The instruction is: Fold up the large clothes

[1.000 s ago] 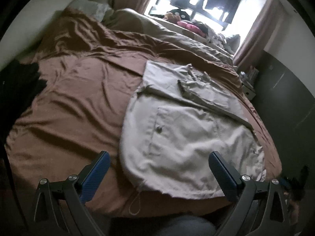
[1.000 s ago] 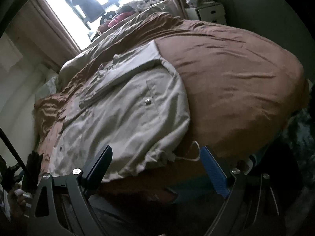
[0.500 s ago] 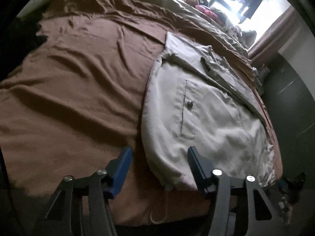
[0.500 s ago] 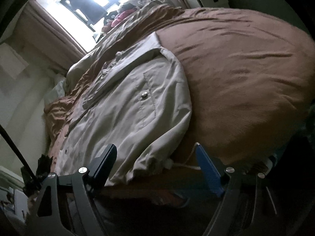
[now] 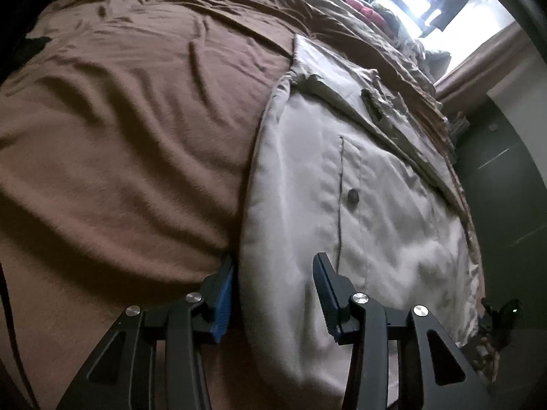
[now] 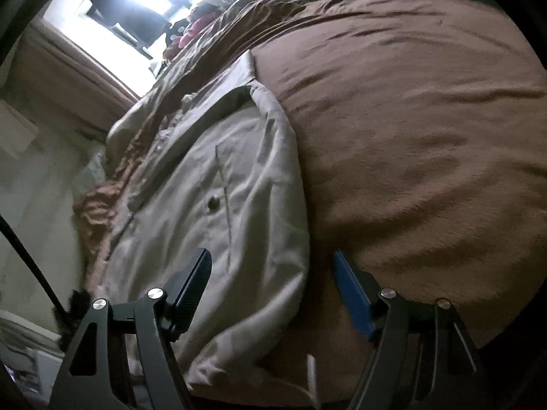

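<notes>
Left wrist view, left to right: a brown bedspread is shown filling the left half of the frame; a pale beige jacket is laid flat upon it through the centre and right, with a sleeve folded across its upper part and a buttoned pocket visible at mid-frame. At the lower centre the left gripper is seen astride the jacket's side edge near the hem. Its jaws are closing, with the padded edge between them; no firm pinch is yet shown.

Right wrist view, left to right: a pale wall and bright window are seen at the upper left; the jacket occupies the centre, and the bedspread the right. The right gripper is placed at the lower centre over the jacket's other hem corner. Its jaws are spread but closing, the fabric lying between them ungripped. A white drawcord is seen hanging at the hem.

Progress, as judged: the sleeves appear already folded inward; the lengthwise fold of the hem towards the collar is not yet begun, and both corners remain to be gripped.
</notes>
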The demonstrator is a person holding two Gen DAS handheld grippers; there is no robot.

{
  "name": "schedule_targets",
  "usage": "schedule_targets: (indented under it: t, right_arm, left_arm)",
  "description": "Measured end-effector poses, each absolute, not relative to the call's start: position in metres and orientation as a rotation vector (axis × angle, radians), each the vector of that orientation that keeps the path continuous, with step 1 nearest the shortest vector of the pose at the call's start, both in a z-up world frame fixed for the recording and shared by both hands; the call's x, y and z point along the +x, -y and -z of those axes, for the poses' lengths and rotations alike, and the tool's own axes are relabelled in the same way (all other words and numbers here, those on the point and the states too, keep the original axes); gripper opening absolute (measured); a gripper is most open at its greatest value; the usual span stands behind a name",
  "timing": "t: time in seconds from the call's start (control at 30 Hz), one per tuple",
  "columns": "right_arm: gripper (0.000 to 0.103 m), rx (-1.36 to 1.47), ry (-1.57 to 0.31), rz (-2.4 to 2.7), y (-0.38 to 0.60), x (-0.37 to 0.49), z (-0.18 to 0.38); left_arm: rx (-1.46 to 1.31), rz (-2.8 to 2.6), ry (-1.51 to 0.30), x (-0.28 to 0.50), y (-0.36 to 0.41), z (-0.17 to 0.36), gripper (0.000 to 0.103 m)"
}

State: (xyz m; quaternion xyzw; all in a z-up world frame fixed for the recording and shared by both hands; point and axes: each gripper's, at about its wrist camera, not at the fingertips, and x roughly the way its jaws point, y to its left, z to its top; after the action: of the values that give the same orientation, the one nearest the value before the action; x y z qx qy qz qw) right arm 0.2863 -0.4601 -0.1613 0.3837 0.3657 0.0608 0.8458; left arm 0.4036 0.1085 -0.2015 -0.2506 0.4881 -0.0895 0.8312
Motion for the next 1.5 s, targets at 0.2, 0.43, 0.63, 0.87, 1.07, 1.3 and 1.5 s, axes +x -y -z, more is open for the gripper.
schedule_targets:
  t: [0.2, 0.43, 0.63, 0.87, 1.07, 1.3, 1.5]
  right_arm:
    - [0.062, 0.899, -0.772, -0.279, 0.45, 0.275, 0.177]
    - [0.052, 0.946, -0.77, -0.342, 0.438, 0.263, 0.187]
    - [0.026, 1.034, -0.779, -0.317, 0.447, 0.267, 0.201]
    - [0.021, 1.021, -0.809, -0.335, 0.441, 0.267, 0.193]
    - [0.012, 0.978, -0.752, -0.334, 0.442, 0.258, 0.168]
    - [0.011, 0.963, -0.664, -0.352, 0.439, 0.235, 0.131]
    - [0.011, 0.937, -0.588, -0.389, 0.432, 0.209, 0.098]
  left_arm:
    - [-0.665, 0.251, -1.017, 0.392, -0.114, 0.211, 0.046]
    - [-0.76, 0.341, -1.027, 0.367, -0.112, 0.216, 0.044]
    - [-0.772, 0.297, -0.999, 0.369, -0.103, 0.217, 0.042]
    - [-0.77, 0.27, -1.007, 0.362, -0.097, 0.218, 0.02]
    - [-0.771, 0.234, -0.978, 0.353, -0.105, 0.198, 0.012]
    - [-0.788, 0.28, -0.883, 0.338, -0.109, 0.158, 0.009]
    - [-0.796, 0.318, -0.807, 0.317, -0.117, 0.117, 0.005]
